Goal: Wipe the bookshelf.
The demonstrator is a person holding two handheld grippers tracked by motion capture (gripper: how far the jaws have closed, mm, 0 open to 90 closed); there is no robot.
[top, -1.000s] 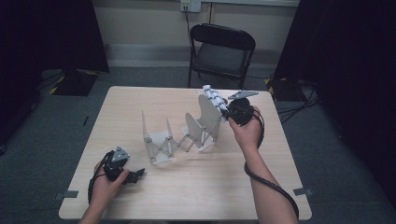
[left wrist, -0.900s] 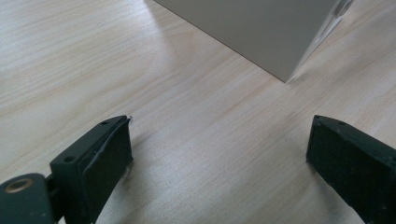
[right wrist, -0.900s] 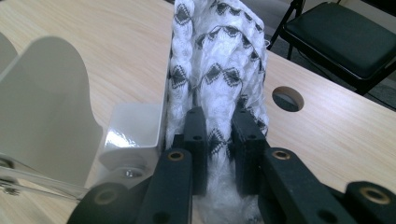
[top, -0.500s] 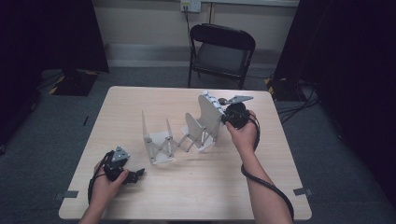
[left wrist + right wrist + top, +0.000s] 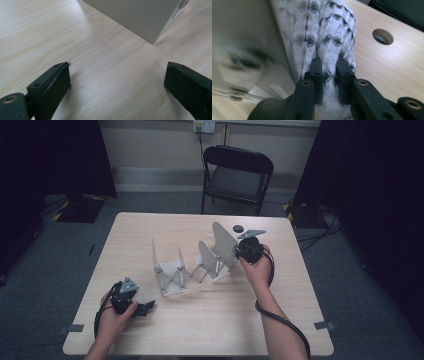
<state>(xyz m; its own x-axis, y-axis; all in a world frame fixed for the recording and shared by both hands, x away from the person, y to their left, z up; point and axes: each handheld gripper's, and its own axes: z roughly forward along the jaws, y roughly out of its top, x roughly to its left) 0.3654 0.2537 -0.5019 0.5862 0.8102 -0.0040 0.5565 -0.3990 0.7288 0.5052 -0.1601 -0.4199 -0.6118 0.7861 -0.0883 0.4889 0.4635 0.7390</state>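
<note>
A grey folding rack with upright panels on a scissor base stands mid-table. My right gripper is just right of the tallest panel. In the right gripper view, the right gripper is shut on a white cloth with a black diamond pattern, which hangs against the blurred grey panel. Near the table's front left my left gripper rests low, open. In the left gripper view the left gripper has bare tabletop between its jaws, and a grey rack part lies ahead.
A round cable hole sits in the table behind my right hand. A black folding chair stands beyond the far edge. Dark curtains flank the room. Bare wood lies between the rack and the front edge.
My right hand has sunk with the cloth, which showed above the tall panel earlier and is now down behind it. The left hand has stayed put.
</note>
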